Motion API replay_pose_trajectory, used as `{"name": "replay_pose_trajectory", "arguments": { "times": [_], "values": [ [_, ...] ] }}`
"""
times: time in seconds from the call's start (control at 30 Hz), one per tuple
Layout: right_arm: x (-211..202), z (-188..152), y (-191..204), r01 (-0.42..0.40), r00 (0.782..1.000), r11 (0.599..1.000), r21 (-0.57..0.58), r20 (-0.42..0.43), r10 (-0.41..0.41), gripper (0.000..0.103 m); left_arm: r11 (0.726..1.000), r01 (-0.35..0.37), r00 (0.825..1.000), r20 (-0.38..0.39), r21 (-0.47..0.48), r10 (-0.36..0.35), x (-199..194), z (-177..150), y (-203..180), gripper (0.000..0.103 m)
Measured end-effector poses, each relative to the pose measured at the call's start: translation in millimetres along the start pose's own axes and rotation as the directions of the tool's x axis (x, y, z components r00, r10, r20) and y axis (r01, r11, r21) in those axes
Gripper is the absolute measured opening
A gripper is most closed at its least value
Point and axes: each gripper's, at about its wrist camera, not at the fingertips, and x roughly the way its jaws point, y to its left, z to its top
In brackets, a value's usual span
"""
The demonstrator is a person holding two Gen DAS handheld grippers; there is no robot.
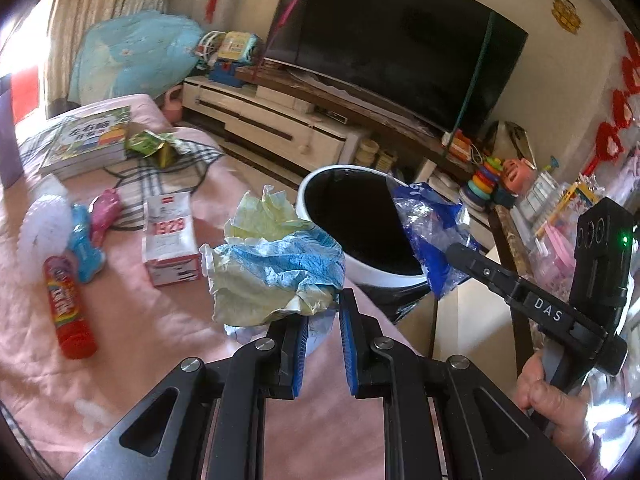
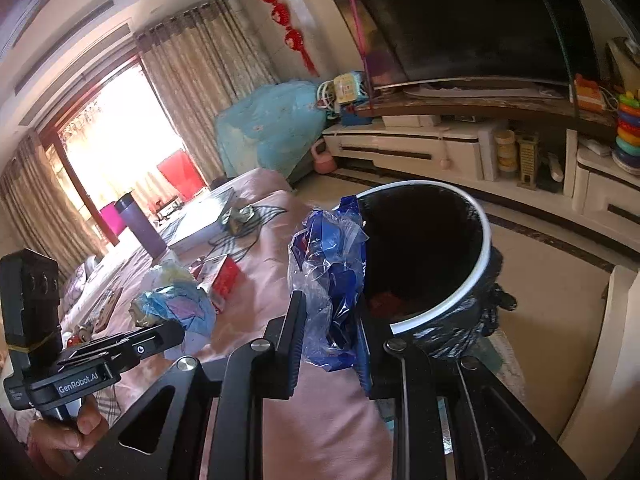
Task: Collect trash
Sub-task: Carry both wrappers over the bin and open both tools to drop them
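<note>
Pink-covered surface (image 1: 160, 320) cluttered: red tube (image 1: 68, 308), white carton (image 1: 170, 240), stacked books (image 1: 84, 140), purple cup (image 2: 140, 224). Nothing blocks the white-rimmed bin (image 1: 360, 220) just beyond its edge. Left gripper (image 1: 323, 312) angled down, fingers pinching crumpled blue-yellow paper (image 1: 272, 256) beside the rim. Right gripper (image 2: 330, 340) angled down, fingers pinching blue plastic wrapper (image 2: 328, 264) at the rim. Bin dark-lined; something reddish at the bottom, unclear
</note>
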Motion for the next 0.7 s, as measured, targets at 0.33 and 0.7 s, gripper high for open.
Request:
{"name": "replay_pose_trajectory", "arguments": {
  "times": [0.33,0.7],
  "values": [
    [4,11,-16,0.019,1.000,1.000,0.020,0.009,-0.019,0.023,0.998,0.031,1.000,-0.006,0.046,-0.030,24,21,-24,0.014],
    [16,29,-38,0.050,0.999,0.998,0.033,-0.003,-0.049,0.023,0.996,0.037,0.999,-0.039,0.076,-0.034,73,48,-43,0.014]
  ]
}}
